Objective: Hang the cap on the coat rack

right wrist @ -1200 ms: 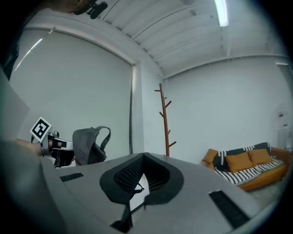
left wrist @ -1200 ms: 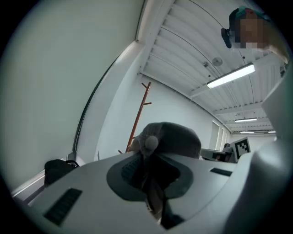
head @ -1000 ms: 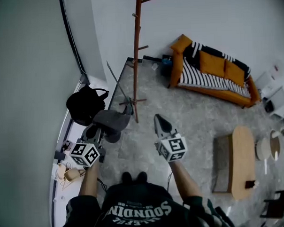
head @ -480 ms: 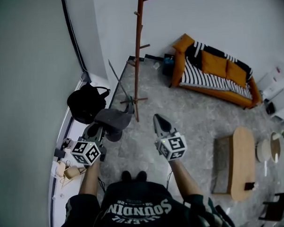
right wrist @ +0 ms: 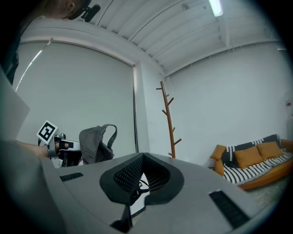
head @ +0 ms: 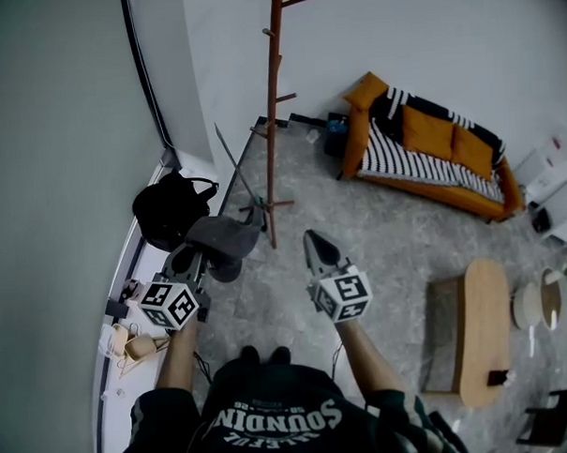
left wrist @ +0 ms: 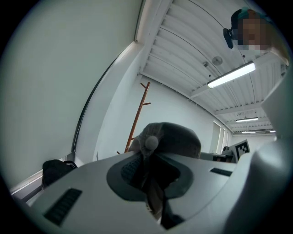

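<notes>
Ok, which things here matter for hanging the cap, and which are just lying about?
For the job: cap, held in the left gripper; coat rack.
Lying about: black bag, sofa, wooden table.

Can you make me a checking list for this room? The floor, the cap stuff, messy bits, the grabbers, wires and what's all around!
Surface: grey speckled floor.
Job's things: grey cap, off the rack; wooden coat rack upright beyond it, nothing hanging on it.
Clutter: black bag by the left wall.
Grippers: left gripper shut on the cap; right gripper shut, empty.
Cables: a thin dark line near the shoes, too small to tell.
Surroundings: orange sofa, wooden table, white walls.
</notes>
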Tool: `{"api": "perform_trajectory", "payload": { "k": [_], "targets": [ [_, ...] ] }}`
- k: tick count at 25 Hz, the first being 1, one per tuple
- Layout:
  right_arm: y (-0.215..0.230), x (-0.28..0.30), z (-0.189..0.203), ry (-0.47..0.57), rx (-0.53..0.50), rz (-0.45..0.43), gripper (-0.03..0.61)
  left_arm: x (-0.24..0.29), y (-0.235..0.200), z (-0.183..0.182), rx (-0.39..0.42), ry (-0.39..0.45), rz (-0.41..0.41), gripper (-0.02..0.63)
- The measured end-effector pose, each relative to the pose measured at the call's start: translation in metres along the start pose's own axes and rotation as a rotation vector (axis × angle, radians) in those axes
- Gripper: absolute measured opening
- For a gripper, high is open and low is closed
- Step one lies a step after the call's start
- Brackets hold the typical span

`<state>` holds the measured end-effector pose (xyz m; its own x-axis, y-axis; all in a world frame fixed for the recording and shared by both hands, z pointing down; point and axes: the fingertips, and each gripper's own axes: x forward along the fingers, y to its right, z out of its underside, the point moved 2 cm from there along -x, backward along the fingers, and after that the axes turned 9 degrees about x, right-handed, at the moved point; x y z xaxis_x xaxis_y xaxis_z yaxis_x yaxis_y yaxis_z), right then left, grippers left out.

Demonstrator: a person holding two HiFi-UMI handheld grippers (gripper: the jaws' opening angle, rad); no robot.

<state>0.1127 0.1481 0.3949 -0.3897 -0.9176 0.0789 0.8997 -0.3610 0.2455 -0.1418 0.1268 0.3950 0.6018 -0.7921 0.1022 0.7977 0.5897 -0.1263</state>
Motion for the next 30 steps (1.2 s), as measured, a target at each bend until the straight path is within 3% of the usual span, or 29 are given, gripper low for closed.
{"api": "perform_trajectory", "payload": {
  "k": [16, 30],
  "targets": [
    [0.025, 0.009, 0.004, -0.022, 0.023, -0.039, -0.002, 0.031, 0.006, -0.001, -0.007, 0.005, -0.02, 0.018],
    [0.064, 0.115, 0.001, -0.039, 0.032, -0.016, -0.002, 0.12, -0.065, 0.001, -0.044, 0.013, 0.003, 0.018]
  ]
}}
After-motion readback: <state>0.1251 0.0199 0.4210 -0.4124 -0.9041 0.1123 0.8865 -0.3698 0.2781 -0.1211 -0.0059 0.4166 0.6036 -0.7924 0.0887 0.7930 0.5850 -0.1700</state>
